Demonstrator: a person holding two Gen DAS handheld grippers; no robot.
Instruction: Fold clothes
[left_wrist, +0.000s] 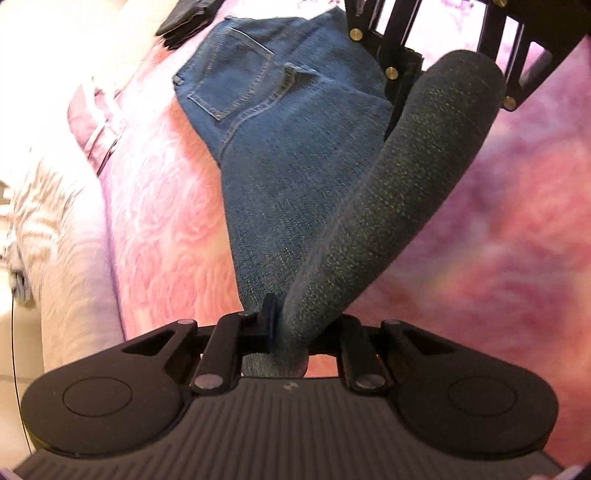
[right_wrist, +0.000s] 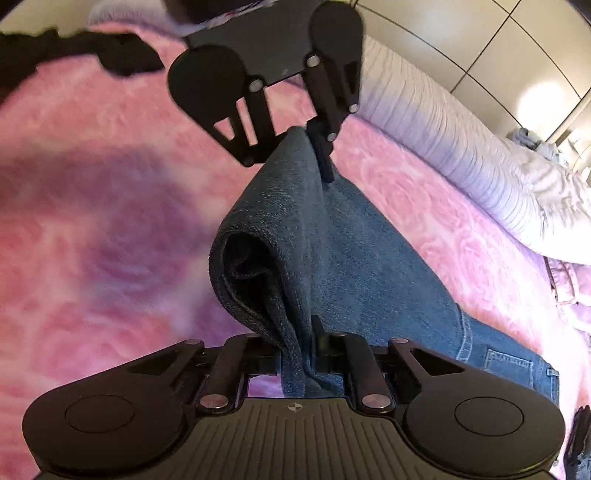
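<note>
A pair of blue jeans (left_wrist: 280, 155) lies on the pink bed cover, back pockets up. Its leg end (left_wrist: 399, 206) is lifted off the bed and stretched between both grippers. My left gripper (left_wrist: 288, 328) is shut on one corner of the leg end; it also shows across from the right wrist camera (right_wrist: 314, 147). My right gripper (right_wrist: 299, 350) is shut on the other corner, where the denim (right_wrist: 266, 251) hangs in a loose fold. The right gripper's body shows at the top of the left wrist view (left_wrist: 443, 48).
The pink flowered bed cover (left_wrist: 166, 206) spreads all around. A black garment (left_wrist: 188, 18) lies past the jeans' waist, and shows in the right wrist view (right_wrist: 74, 48). A pink garment (left_wrist: 99, 125) lies at the bed's edge. A white ribbed bed side (right_wrist: 436, 125) borders a tiled floor.
</note>
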